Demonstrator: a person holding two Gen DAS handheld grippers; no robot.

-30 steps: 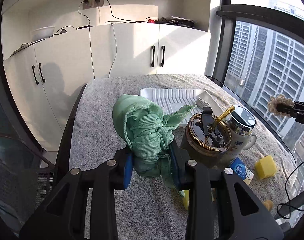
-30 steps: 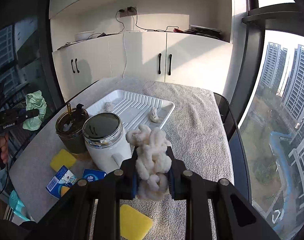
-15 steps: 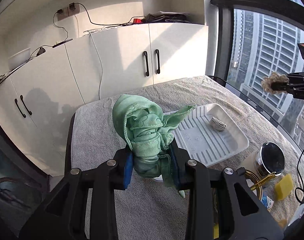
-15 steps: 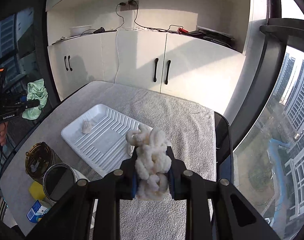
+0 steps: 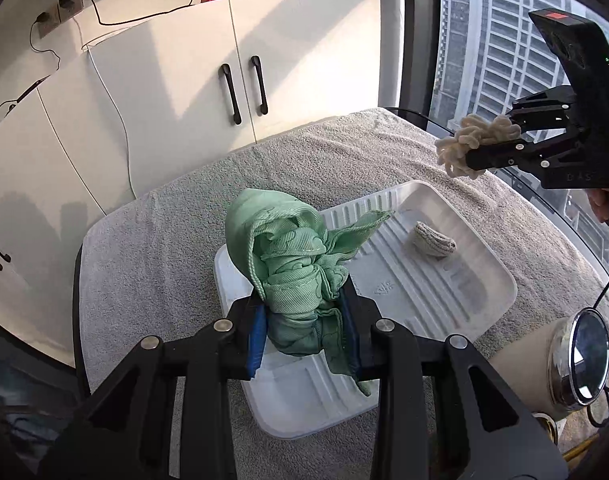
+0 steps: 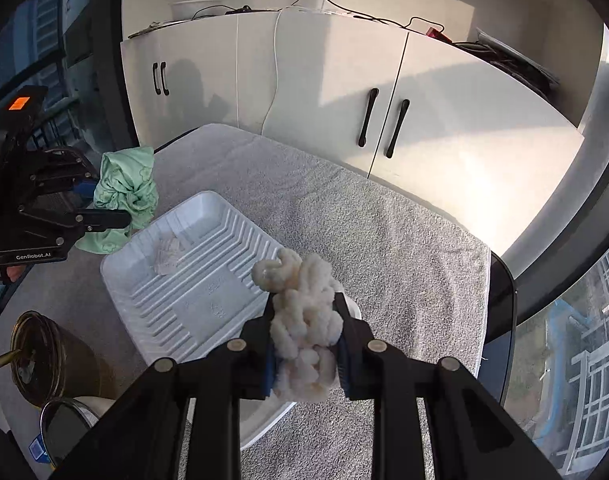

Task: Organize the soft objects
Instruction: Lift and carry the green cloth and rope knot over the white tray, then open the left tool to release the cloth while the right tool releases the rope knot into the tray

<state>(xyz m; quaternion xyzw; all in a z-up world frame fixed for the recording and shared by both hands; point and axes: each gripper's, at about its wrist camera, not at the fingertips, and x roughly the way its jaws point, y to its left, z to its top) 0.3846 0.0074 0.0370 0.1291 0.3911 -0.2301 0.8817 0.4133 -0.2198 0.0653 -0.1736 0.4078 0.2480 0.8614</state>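
Left wrist view: green cloth (image 5: 294, 276) bunched between the closed fingers of the left gripper (image 5: 304, 336), held above the near end of the white ribbed tray (image 5: 444, 292). Right gripper (image 6: 304, 344) clamps a cream chenille bundle (image 6: 304, 320) over the tray's opposite edge. One small pale cloth (image 5: 432, 240) lies in the tray, on a grey towel (image 5: 152, 264).

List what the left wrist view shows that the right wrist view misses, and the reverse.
Only the left wrist view shows the left tongs close up, shut on the green cloth, plus the far tower blocks through the window.

Only the right wrist view shows the brown lidded cup and the blue carton at the near edge.

Both show the white ridged tray with a small pale bundle in it, the grey towel, the cabinets, and the right tongs shut on the cream fluffy piece.
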